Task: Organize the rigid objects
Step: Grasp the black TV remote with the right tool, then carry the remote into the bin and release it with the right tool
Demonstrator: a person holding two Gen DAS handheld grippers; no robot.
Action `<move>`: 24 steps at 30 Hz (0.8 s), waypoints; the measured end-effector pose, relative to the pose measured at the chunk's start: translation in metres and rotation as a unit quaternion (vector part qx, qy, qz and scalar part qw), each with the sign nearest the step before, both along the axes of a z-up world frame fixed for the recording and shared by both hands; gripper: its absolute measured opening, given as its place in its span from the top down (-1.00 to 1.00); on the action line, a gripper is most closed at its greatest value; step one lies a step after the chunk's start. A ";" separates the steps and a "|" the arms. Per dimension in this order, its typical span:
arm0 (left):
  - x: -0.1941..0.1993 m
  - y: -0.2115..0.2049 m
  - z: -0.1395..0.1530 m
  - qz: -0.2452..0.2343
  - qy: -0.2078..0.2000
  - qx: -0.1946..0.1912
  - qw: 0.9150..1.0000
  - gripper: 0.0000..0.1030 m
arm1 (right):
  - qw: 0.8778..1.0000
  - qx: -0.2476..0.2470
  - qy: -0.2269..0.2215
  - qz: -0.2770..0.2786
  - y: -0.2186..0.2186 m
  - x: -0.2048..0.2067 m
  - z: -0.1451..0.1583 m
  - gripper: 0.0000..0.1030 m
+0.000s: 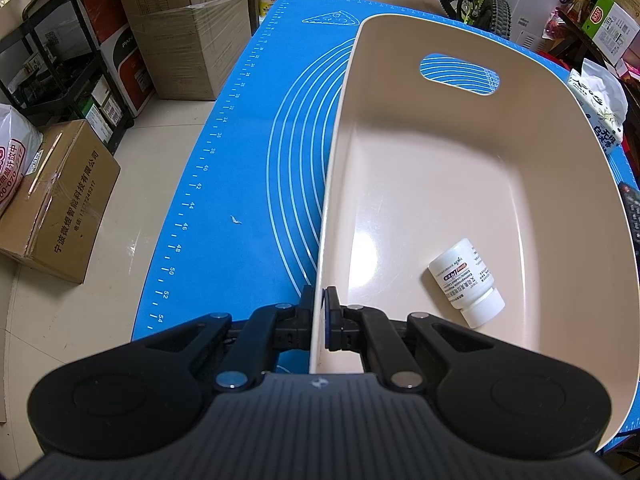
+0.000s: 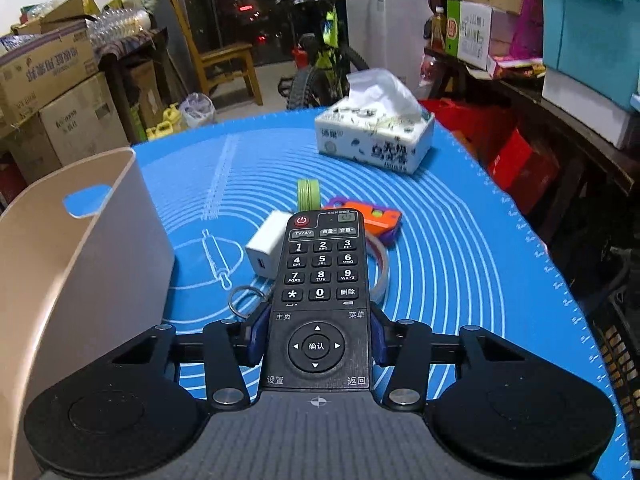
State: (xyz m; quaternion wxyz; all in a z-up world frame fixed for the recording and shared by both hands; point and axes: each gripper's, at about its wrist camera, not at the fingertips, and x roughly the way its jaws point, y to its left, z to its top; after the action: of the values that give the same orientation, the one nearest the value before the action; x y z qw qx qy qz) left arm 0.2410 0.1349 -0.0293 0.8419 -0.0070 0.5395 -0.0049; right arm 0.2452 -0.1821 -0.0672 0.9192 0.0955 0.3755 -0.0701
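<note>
My left gripper (image 1: pixel 320 320) is shut on the near left wall of a beige plastic bin (image 1: pixel 440 184), one finger outside and one inside. A white pill bottle (image 1: pixel 466 282) lies on its side on the bin floor. My right gripper (image 2: pixel 318 332) is shut on a black TV remote (image 2: pixel 320 280), held above the blue mat (image 2: pixel 460 240). The bin (image 2: pixel 80 264) shows at the left of the right wrist view. On the mat past the remote lie a white charger (image 2: pixel 268 248), a green tape roll (image 2: pixel 309 193), an orange and purple toy (image 2: pixel 372 218), a key ring (image 2: pixel 246 300) and a clear band (image 2: pixel 382 268).
A tissue box (image 2: pixel 376 140) stands at the far side of the mat and shows at the right of the left wrist view (image 1: pixel 598 108). Cardboard boxes (image 1: pixel 56 200), a black rack (image 1: pixel 60 52) and a bicycle (image 2: pixel 324 60) surround the table. The mat's left edge (image 1: pixel 180 216) drops to the floor.
</note>
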 end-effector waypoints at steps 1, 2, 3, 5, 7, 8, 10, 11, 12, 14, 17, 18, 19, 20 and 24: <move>0.000 0.000 0.000 0.000 0.000 0.000 1.000 0.89 | 1.000 -0.001 -0.004 0.001 -0.001 -0.002 0.003 -0.06; 0.000 0.000 0.000 0.000 0.000 0.000 1.000 0.89 | 1.000 0.000 -0.008 0.002 -0.001 -0.003 0.005 -0.06; 0.000 0.000 0.000 0.000 0.000 0.000 1.000 0.89 | 1.000 0.000 -0.011 0.002 -0.001 -0.005 0.008 -0.06; 0.000 0.000 0.000 0.000 0.000 0.000 1.000 0.89 | 1.000 0.001 -0.019 0.003 -0.002 -0.007 0.015 -0.06; 0.000 0.000 0.000 0.000 0.000 0.000 1.000 0.89 | 1.000 0.001 -0.028 0.006 -0.002 -0.008 0.022 -0.06; 0.000 0.000 0.000 0.000 0.000 0.000 1.000 0.89 | 0.999 0.000 -0.033 0.008 -0.001 -0.009 0.027 -0.06; 0.000 0.000 0.000 0.000 0.000 0.000 1.000 0.89 | 0.999 0.001 -0.048 0.016 0.002 -0.010 0.039 -0.06; 0.000 0.000 0.000 0.000 0.000 0.000 1.000 0.89 | 0.998 0.002 -0.054 0.019 0.004 -0.010 0.045 -0.06; 0.000 0.000 0.000 0.000 0.000 0.000 1.000 0.89 | 0.998 0.002 -0.061 0.025 0.008 -0.009 0.051 -0.06; 0.000 0.000 0.000 0.000 0.000 0.000 1.000 0.89 | 0.997 0.000 -0.073 0.037 0.017 -0.007 0.063 -0.06; 0.000 0.000 0.000 0.000 0.000 0.000 1.000 0.89 | 0.994 0.000 -0.087 0.062 0.036 -0.001 0.081 -0.06; 0.000 0.000 0.000 0.000 0.000 0.000 1.000 0.89 | 0.993 0.001 -0.090 0.071 0.044 0.002 0.086 -0.06; 0.000 0.000 0.000 0.000 0.000 0.000 1.000 0.89 | 0.992 0.002 -0.092 0.081 0.052 0.005 0.090 -0.06; 0.000 0.000 0.000 0.000 0.000 0.000 1.000 0.89 | 0.992 0.003 -0.094 0.087 0.058 0.007 0.093 -0.06; 0.000 0.000 -0.001 0.000 0.000 -0.001 1.000 0.89 | 0.988 0.001 -0.096 0.120 0.088 0.021 0.100 -0.06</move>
State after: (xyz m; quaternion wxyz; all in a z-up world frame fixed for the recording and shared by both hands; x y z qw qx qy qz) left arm 0.2412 0.1348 -0.0299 0.8418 -0.0076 0.5397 -0.0052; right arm 0.2661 -0.0938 0.0333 0.9525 0.0574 0.2947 0.0506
